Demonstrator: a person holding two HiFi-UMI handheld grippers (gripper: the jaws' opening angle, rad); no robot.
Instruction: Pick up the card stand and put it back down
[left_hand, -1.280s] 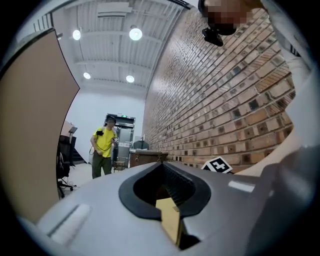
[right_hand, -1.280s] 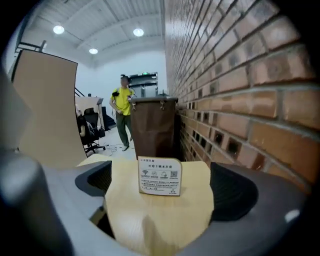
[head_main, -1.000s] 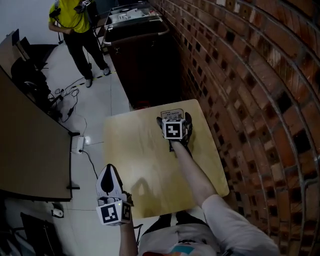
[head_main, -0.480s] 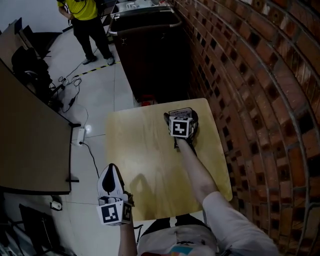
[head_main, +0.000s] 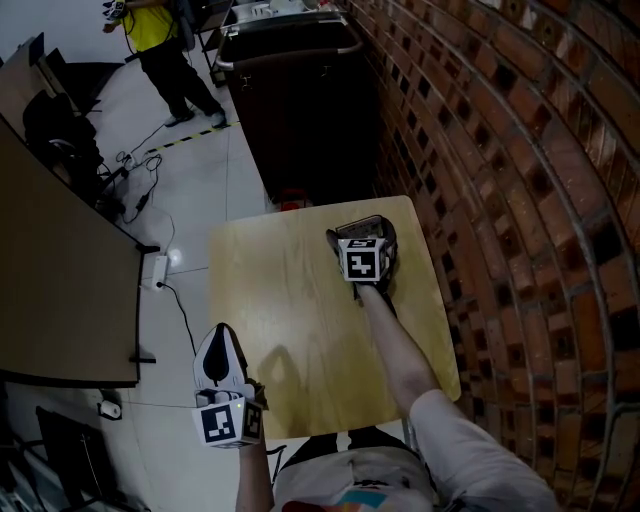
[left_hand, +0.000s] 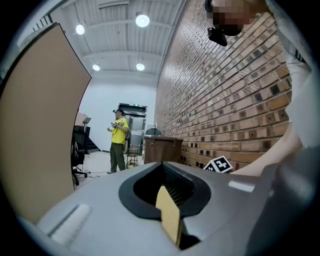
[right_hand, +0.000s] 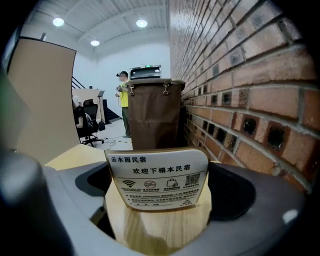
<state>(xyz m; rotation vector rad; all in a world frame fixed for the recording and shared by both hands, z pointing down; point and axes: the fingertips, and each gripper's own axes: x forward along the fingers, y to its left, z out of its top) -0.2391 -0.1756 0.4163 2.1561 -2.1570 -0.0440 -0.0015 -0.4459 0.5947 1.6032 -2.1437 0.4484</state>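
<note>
right gripper (head_main: 360, 236) pinches stand (right_hand: 158, 172) at its base, far right of table (head_main: 270, 300) | hardly moved over the last second, so lift likely not begun | left gripper (head_main: 218, 340) jaws together, empty, near left

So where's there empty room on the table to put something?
The whole left half of the wooden table is bare, from the far edge down to the near corner by the left gripper. Only the far right corner by the brick wall is crowded: the right gripper clasps the card stand there.
</note>
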